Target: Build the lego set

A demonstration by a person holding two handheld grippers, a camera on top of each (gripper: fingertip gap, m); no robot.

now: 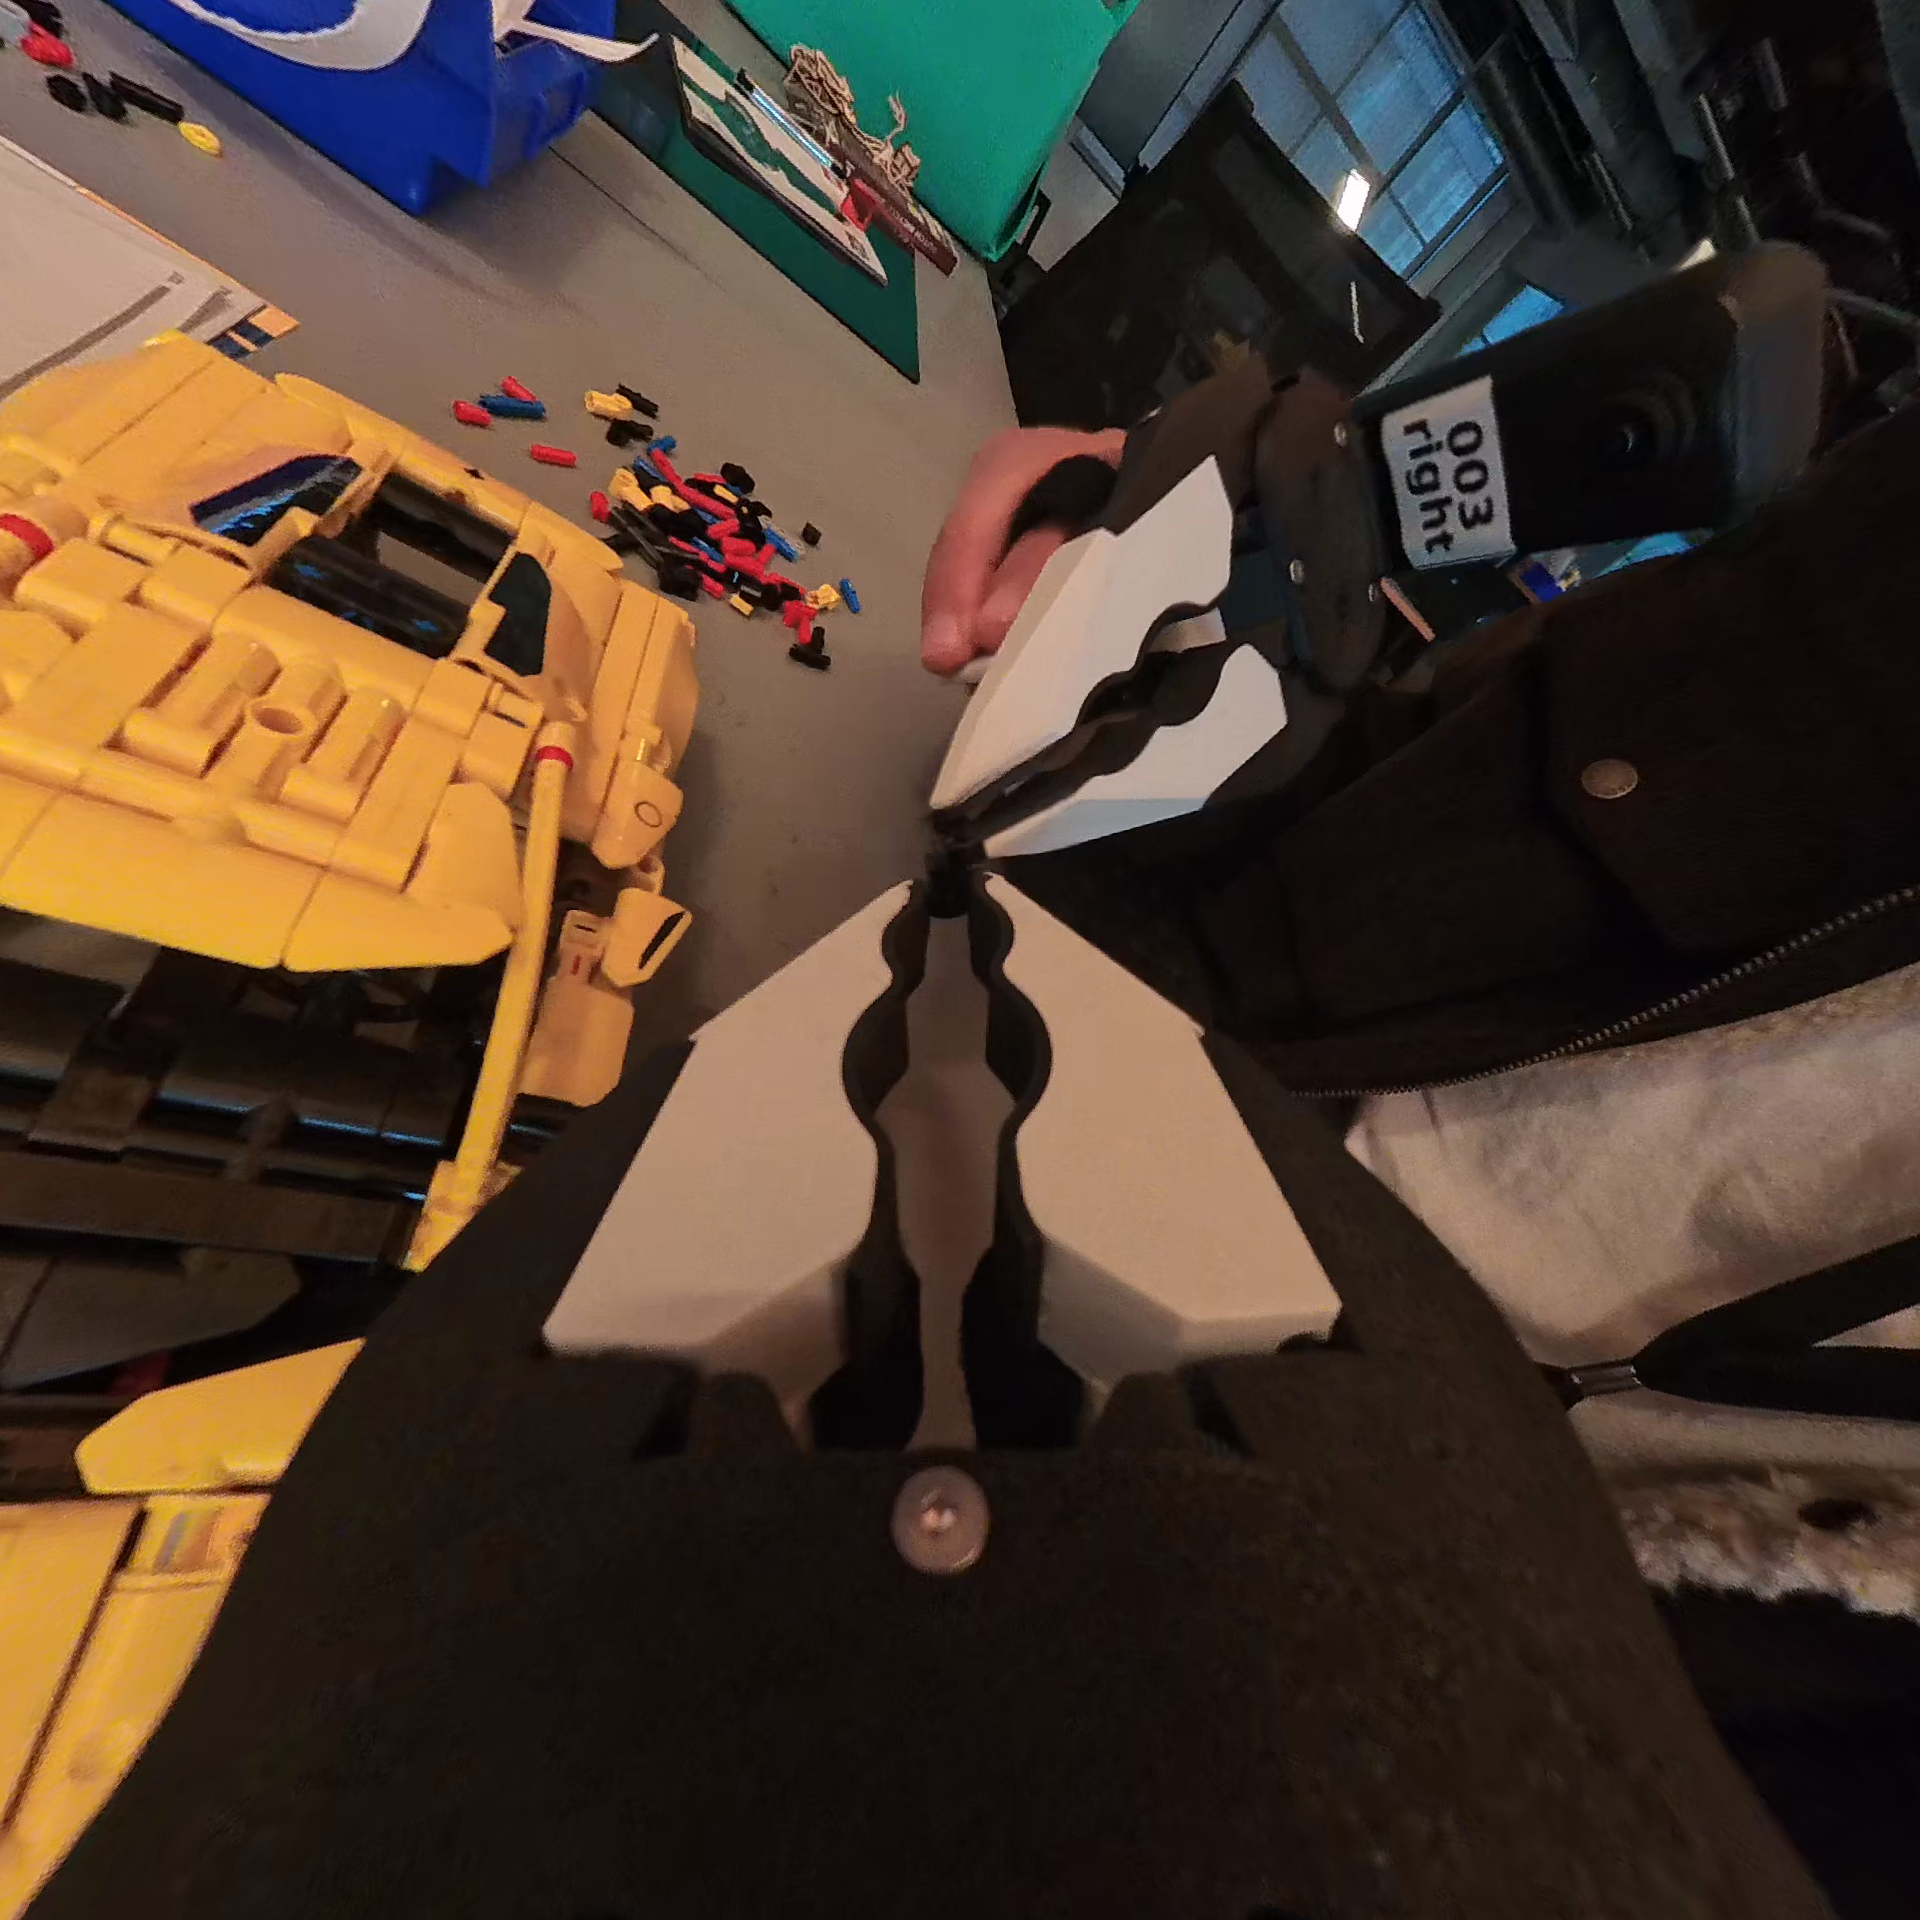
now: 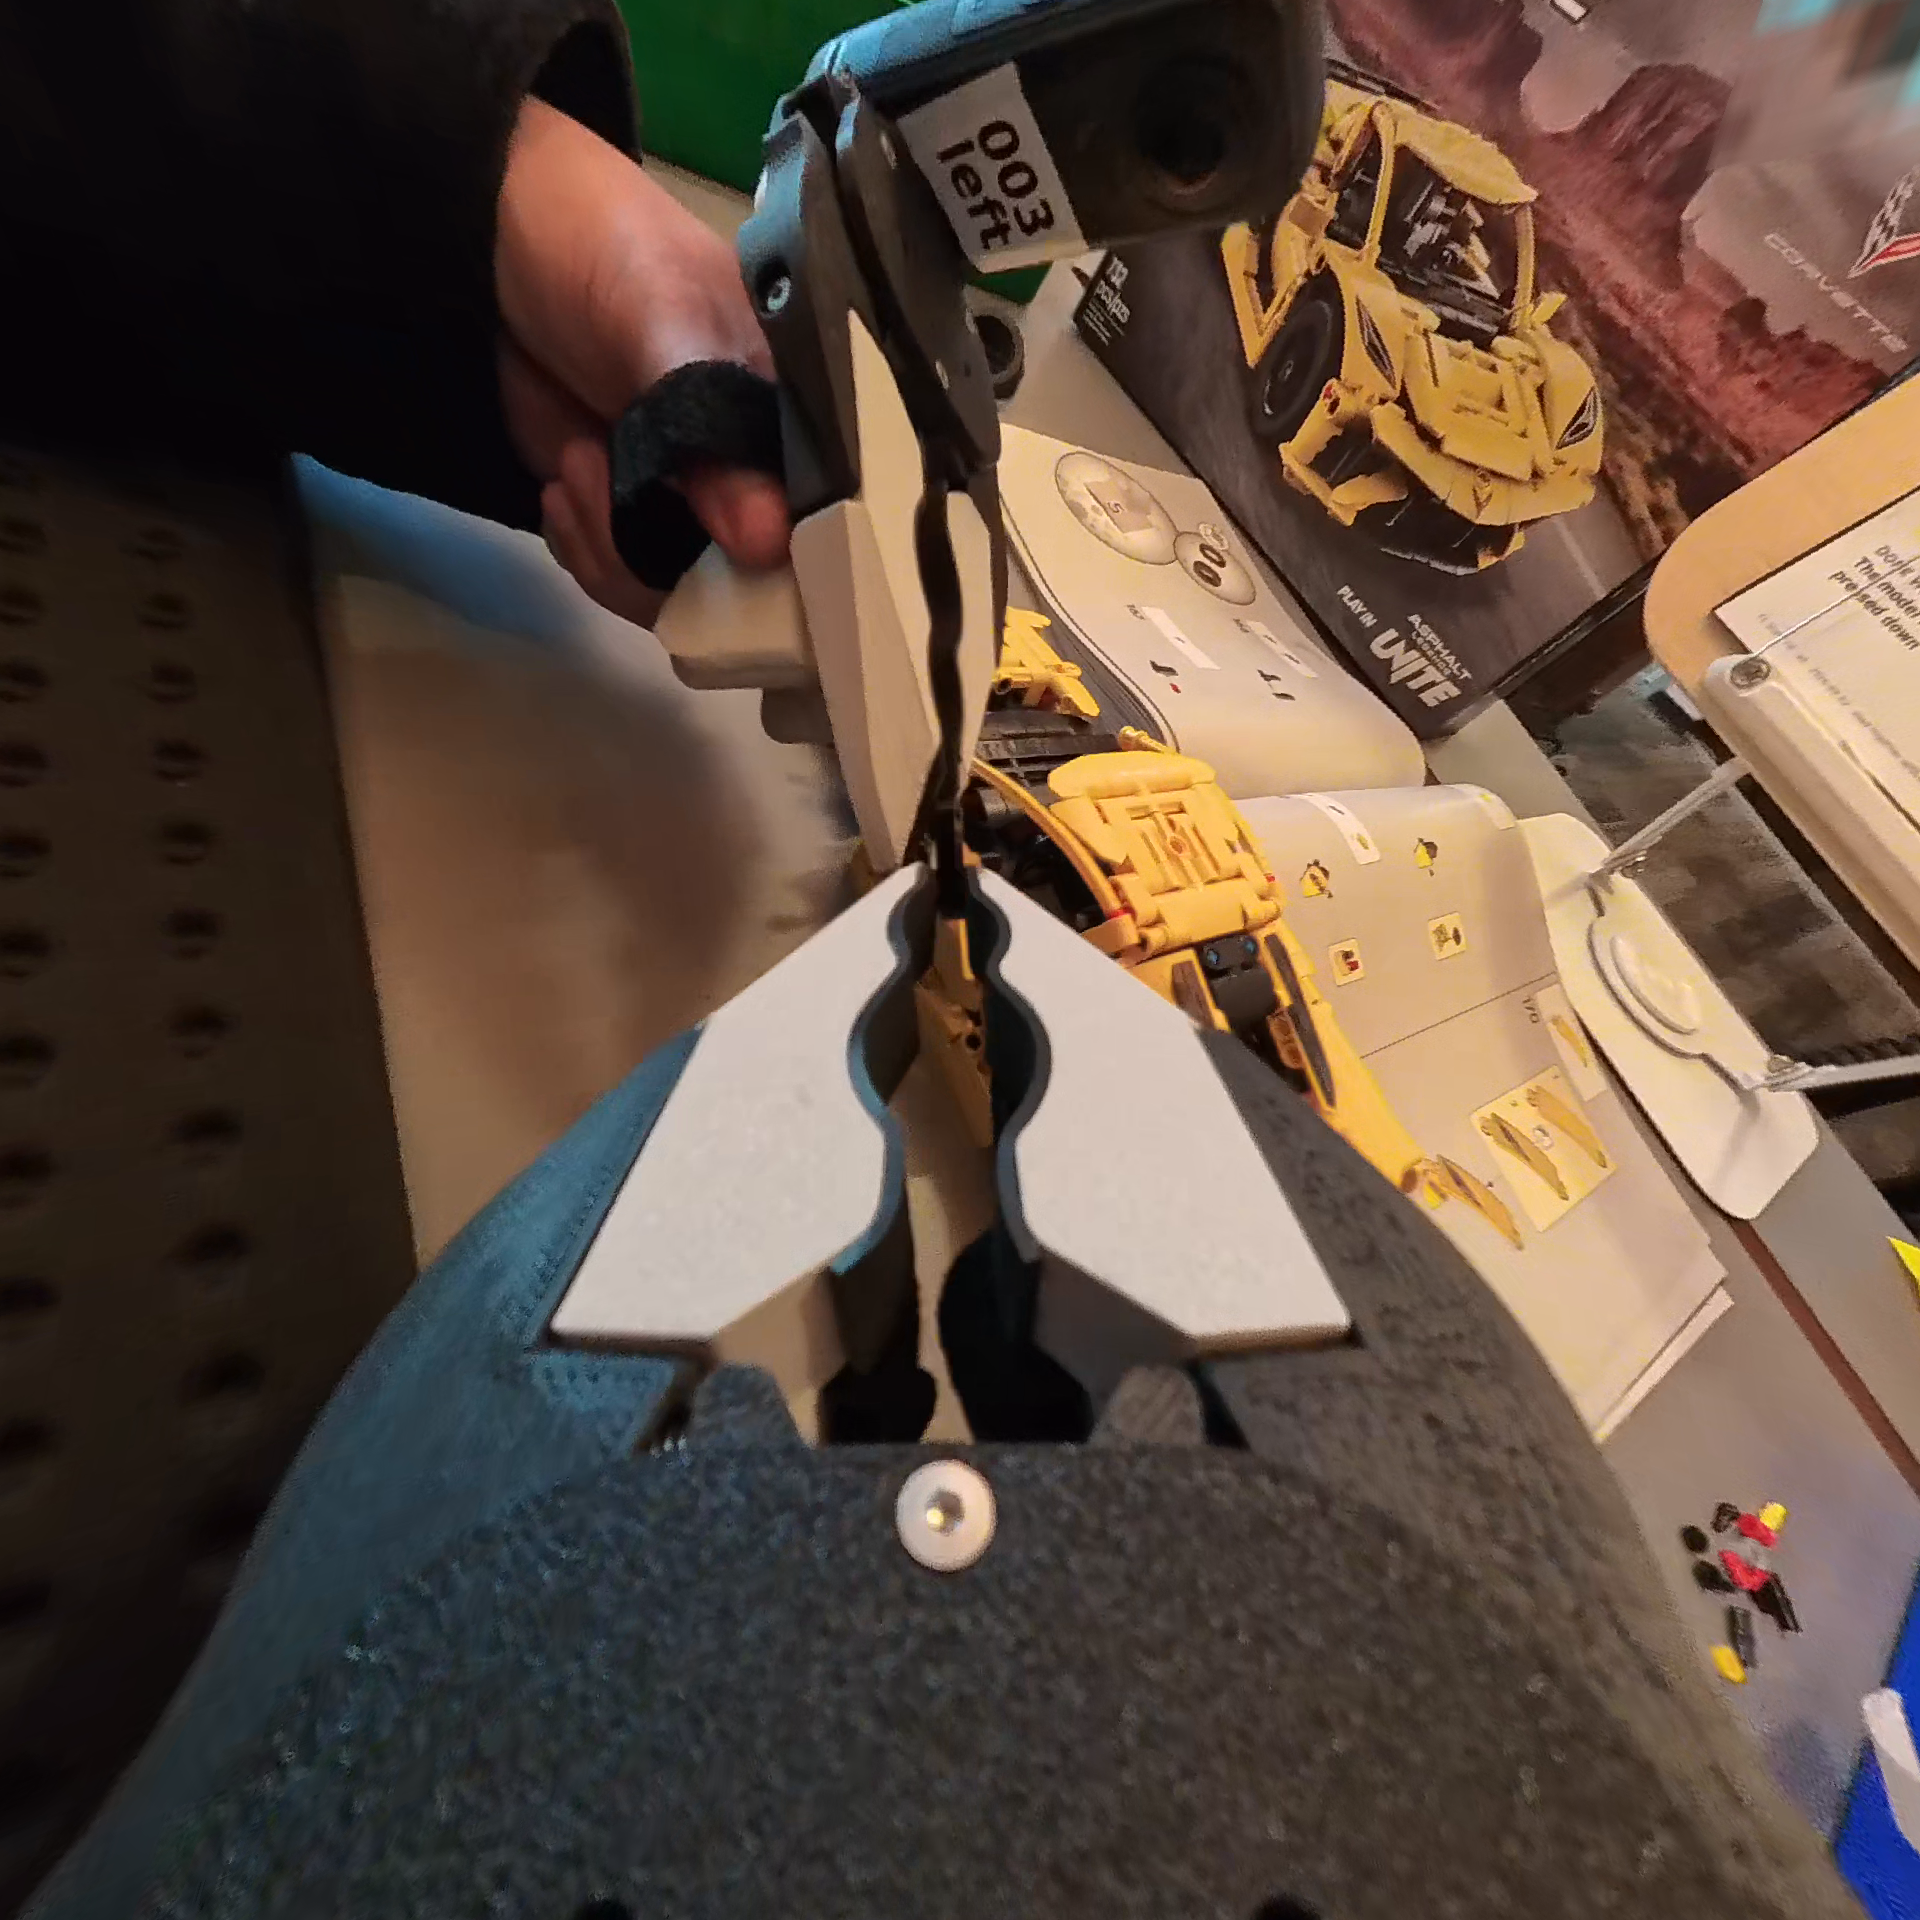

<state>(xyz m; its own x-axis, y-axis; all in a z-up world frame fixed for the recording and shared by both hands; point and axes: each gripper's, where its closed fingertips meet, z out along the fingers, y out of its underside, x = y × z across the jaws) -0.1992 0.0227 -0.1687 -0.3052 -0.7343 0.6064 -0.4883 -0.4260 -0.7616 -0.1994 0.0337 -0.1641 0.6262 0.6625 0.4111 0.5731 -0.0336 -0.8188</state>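
Observation:
My left gripper (image 1: 945,896) and right gripper (image 1: 954,831) meet tip to tip above the grey table (image 1: 810,436). Both are shut on a small black Lego piece (image 1: 948,868) pinched between the tips; I cannot tell if it is one piece or two joined. In the right wrist view my right gripper (image 2: 948,906) points up at the left gripper (image 2: 930,847), which comes down from above. The large yellow Lego car (image 1: 312,727) lies to the left of the grippers and shows behind them in the right wrist view (image 2: 1153,862).
A pile of small red, blue, black and yellow pins (image 1: 717,530) lies beyond the car. A blue bin (image 1: 395,83) and green mat (image 1: 831,239) are at the far edge. The set's box (image 2: 1455,364), open instruction booklet (image 2: 1455,987) and a few loose pieces (image 2: 1745,1579) sit right. Both grippers' tips are close together, under 4 cm apart.

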